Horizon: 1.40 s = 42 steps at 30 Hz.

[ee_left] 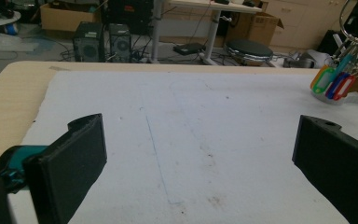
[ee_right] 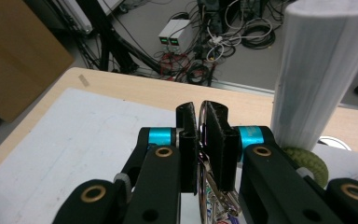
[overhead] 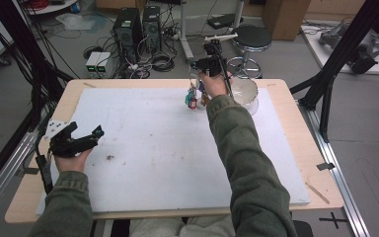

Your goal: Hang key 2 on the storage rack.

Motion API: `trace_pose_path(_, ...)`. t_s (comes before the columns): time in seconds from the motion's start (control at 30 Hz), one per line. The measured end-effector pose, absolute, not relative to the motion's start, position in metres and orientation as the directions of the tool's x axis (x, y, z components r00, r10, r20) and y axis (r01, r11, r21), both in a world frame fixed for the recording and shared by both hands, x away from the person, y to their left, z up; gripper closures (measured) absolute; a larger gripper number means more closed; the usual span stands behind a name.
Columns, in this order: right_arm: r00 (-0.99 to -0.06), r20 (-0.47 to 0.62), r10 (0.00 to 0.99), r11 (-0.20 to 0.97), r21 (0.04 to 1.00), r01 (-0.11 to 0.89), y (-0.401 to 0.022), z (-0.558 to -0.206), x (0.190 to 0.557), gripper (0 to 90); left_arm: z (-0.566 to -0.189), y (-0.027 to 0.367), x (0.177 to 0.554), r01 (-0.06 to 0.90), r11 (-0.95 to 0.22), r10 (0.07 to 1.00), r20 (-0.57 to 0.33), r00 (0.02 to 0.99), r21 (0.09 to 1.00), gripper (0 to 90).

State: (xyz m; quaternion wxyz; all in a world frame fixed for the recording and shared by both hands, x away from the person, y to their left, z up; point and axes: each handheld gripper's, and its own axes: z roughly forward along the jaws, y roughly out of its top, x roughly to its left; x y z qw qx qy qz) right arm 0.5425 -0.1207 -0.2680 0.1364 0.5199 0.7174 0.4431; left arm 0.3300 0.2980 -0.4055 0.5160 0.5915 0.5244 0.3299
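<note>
Between the jaws of my right gripper sits a metal key ring, clamped tight, with a bunch of coloured key tags hanging below it, above the far part of the white foam board. Just to the right of that gripper I see a white bowl on the board. My left gripper rests well apart from all this, at the board's near left edge, its jaws spread wide with nothing between them. From its own camera I see the tags far ahead and to the right.
</note>
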Motion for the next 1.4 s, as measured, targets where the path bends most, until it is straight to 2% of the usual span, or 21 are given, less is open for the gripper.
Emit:
trace_pose_path(0.33, -0.394, 0.243, 0.886, 0.059, 0.784, 0.617, -0.117, -0.271, 0.544, 82.5, -0.406, 0.298, 0.330, 0.279, 0.082, 0.960, -0.151, 0.236, 0.957, 3.2)
trace_pose_path(0.57, -0.415, 0.241, 0.877, 0.063, 0.799, 0.598, -0.111, -0.267, 0.538, 66.3, -0.405, 0.297, 0.330, 0.278, 0.084, 0.959, -0.153, 0.237, 0.957, 3.2)
trace_pose_path(0.63, -0.436, 0.242, 0.867, 0.076, 0.801, 0.594, -0.111, -0.266, 0.537, 57.8, -0.405, 0.297, 0.330, 0.280, 0.080, 0.960, -0.150, 0.238, 0.957, 3.2)
trace_pose_path(0.73, -0.496, 0.245, 0.833, 0.105, 0.810, 0.577, -0.109, -0.263, 0.534, 37.3, -0.405, 0.297, 0.330, 0.280, 0.079, 0.960, -0.149, 0.238, 0.957, 3.2)
trace_pose_path(0.83, -0.518, 0.233, 0.823, 0.132, 0.808, 0.574, -0.106, -0.261, 0.530, 18.9, -0.405, 0.297, 0.330, 0.281, 0.079, 0.960, -0.148, 0.237, 0.957, 3.2)
trace_pose_path(0.9, -0.531, 0.208, 0.821, 0.161, 0.809, 0.565, -0.104, -0.259, 0.527, 10.5, -0.405, 0.297, 0.330, 0.281, 0.079, 0.960, -0.149, 0.238, 0.957, 3.2)
trace_pose_path(0.97, -0.549, 0.196, 0.813, 0.183, 0.809, 0.559, -0.102, -0.257, 0.524, 9.8, -0.405, 0.296, 0.330, 0.280, 0.079, 0.960, -0.149, 0.237, 0.957, 3.2)
trace_pose_path(1.03, -0.548, 0.184, 0.816, 0.187, 0.813, 0.552, -0.101, -0.255, 0.520, 1.0, -0.405, 0.296, 0.330, 0.278, 0.081, 0.960, -0.150, 0.236, 0.957, 3.2)
trace_pose_path(1.4, -0.561, 0.159, 0.813, 0.220, 0.807, 0.547, -0.107, -0.245, 0.507, 0.6, -0.405, 0.296, 0.330, 0.279, 0.078, 0.961, -0.147, 0.236, 0.957, 3.2)
